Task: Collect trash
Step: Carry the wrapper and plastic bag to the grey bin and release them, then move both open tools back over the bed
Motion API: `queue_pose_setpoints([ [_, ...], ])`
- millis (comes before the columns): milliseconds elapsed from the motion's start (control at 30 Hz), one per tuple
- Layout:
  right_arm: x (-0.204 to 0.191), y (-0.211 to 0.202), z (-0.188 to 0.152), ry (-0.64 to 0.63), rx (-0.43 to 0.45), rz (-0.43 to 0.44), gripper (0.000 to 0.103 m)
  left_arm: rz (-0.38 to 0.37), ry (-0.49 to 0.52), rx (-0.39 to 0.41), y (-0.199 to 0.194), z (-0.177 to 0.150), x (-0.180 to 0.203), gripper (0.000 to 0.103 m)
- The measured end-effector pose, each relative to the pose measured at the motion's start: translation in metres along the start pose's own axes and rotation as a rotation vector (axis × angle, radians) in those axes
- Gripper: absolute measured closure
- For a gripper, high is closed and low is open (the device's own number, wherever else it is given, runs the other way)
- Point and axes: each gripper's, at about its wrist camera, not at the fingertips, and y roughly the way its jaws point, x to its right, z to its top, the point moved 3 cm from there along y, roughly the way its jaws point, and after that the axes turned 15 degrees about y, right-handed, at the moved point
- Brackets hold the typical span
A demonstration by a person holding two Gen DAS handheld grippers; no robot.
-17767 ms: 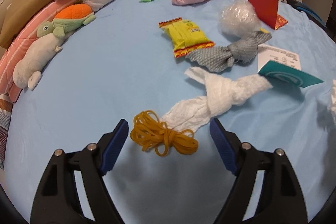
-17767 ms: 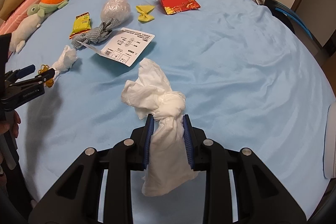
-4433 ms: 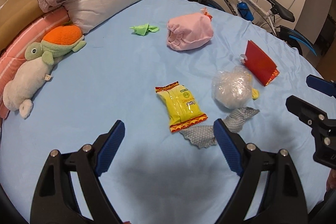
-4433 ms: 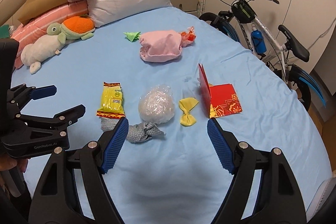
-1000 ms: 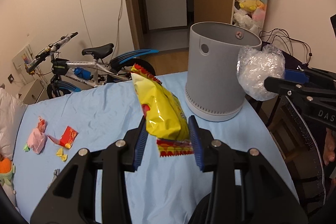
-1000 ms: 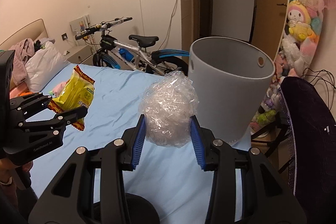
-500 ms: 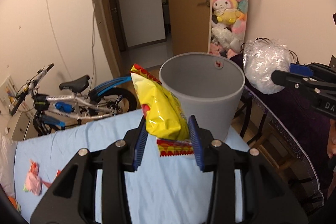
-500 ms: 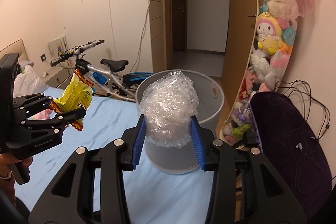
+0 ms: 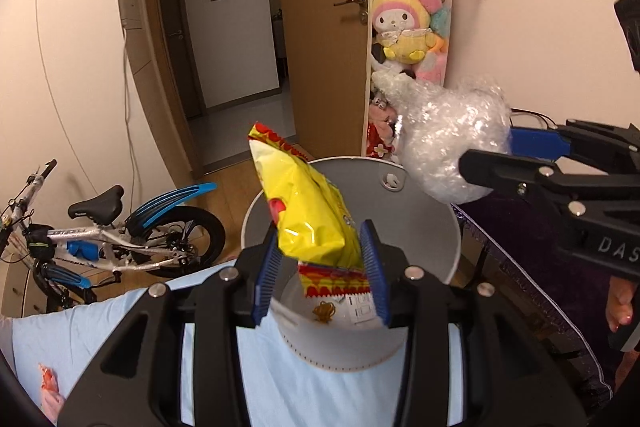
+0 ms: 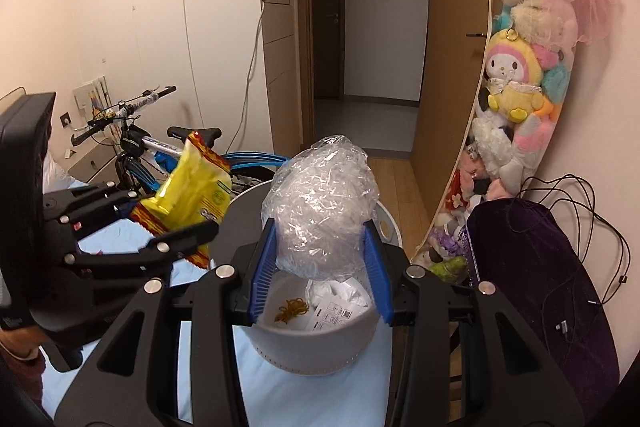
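My left gripper (image 9: pixel 320 269) is shut on a yellow snack packet (image 9: pixel 304 211) and holds it over the open grey trash bin (image 9: pixel 440 239). My right gripper (image 10: pixel 318 267) is shut on a crumpled clear plastic ball (image 10: pixel 320 211), also above the bin (image 10: pixel 312 351). In the left wrist view the plastic ball (image 9: pixel 448 143) hangs over the bin's right rim. In the right wrist view the packet (image 10: pixel 188 187) sits at the left of the bin. Inside the bin lie an orange rubber band bundle (image 10: pixel 292 309), white tissue and a printed paper (image 10: pixel 336 303).
The bin stands on the blue bed (image 9: pixel 248 379) near its edge. A bicycle (image 9: pixel 112 239) leans by the wall at left. Plush toys (image 10: pixel 520 75) hang on the right wall. A dark purple chair (image 10: pixel 540 287) stands right of the bin. An open doorway lies behind.
Both grippers have moved closer to the bin and now hold the packet and the plastic ball over its opening. The bin's inside has come into view.
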Motion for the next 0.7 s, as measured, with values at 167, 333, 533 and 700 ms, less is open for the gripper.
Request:
queue_pose_setpoints([
  [167,0.004,0.021,0.016,0.031,-0.003,-0.005,0.037,-0.028,-0.032,0.004,0.018,0.002,-0.007,0.025],
  [333,0.003,0.030,0.020,0.030,-0.010,-0.015,0.037,-0.010,-0.009,-0.004,0.020,0.000,-0.008,0.025],
  [533,-0.009,0.017,0.004,0.007,-0.008,-0.003,0.038,0.020,-0.039,-0.024,0.005,-0.020,-0.017,0.025],
  [700,-0.034,-0.001,-0.019,-0.038,-0.019,0.031,0.037,0.070,-0.079,-0.035,-0.027,-0.047,-0.029,0.025],
])
